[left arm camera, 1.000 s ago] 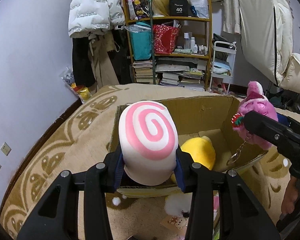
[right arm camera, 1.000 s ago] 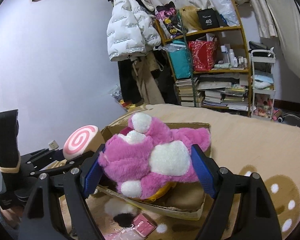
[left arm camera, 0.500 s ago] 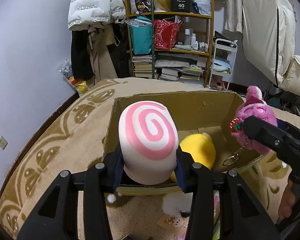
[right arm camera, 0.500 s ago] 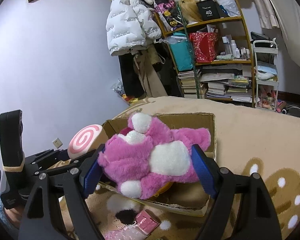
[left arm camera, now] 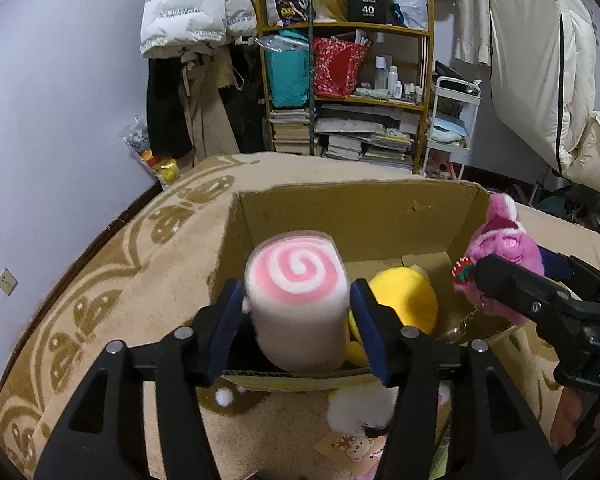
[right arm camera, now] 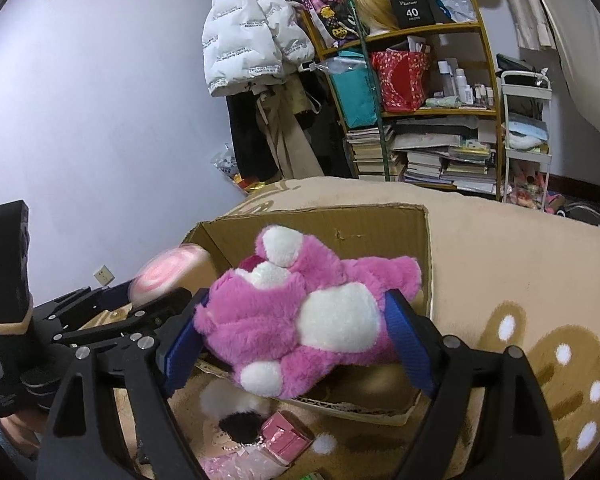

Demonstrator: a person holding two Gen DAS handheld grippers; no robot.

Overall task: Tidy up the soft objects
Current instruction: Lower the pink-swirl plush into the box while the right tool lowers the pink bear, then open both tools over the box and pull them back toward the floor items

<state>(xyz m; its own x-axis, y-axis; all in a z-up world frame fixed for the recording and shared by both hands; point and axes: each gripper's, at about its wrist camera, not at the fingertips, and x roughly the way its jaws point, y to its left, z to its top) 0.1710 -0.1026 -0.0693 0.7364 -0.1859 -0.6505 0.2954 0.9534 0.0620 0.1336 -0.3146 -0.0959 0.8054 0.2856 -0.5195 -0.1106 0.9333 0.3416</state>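
Note:
My left gripper (left arm camera: 298,322) stands open over the near edge of the cardboard box (left arm camera: 356,212). The pink-and-white swirl roll plush (left arm camera: 298,296) sits loose and blurred between its spread blue pads, dropping into the box beside a yellow plush (left arm camera: 404,300). My right gripper (right arm camera: 296,340) is shut on a pink-and-white plush toy (right arm camera: 300,316) and holds it above the box's near right edge (right arm camera: 428,256). The pink toy also shows in the left wrist view (left arm camera: 504,240), with a keychain hanging from it.
The box stands on a tan patterned rug (left arm camera: 100,280). A white fluffy toy (left arm camera: 360,408) and pink packets (right arm camera: 284,436) lie on the rug in front of the box. A cluttered shelf (left arm camera: 348,80) and hanging coats stand at the back wall.
My left gripper has opened and the swirl roll has slipped lower between the pads, toward the box. The right gripper still holds the pink toy, slightly closer over the box.

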